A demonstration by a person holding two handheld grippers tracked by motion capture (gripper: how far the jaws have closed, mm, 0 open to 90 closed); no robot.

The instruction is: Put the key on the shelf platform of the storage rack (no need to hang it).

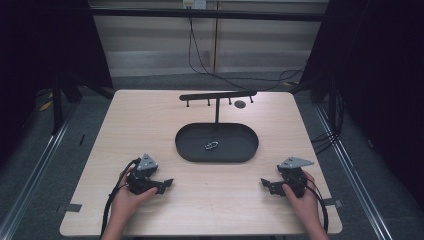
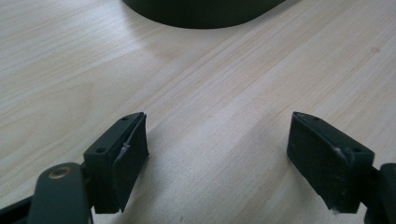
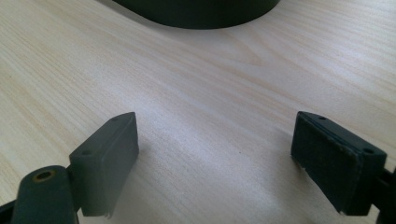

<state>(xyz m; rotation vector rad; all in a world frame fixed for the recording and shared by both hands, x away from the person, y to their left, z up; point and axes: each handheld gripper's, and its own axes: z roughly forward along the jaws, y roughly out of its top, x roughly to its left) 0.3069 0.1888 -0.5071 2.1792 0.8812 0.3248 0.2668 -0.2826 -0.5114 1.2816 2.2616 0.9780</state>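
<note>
Both tongs (image 1: pixel 169 183) (image 1: pixel 263 183) agape on table (image 1: pixel 150 120); perhaps chain link (image 1: pixel 212 145) in tray (image 1: pixel 190 147).

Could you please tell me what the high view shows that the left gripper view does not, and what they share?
High view alone: the small silver metal ring lying inside the tray, the black T-shaped rack with pegs behind it, and both hands with the right gripper. Left gripper view alone: the left gripper close up, jaws apart with bare wood between. Both: the black oval tray and the light wooden table.
</note>
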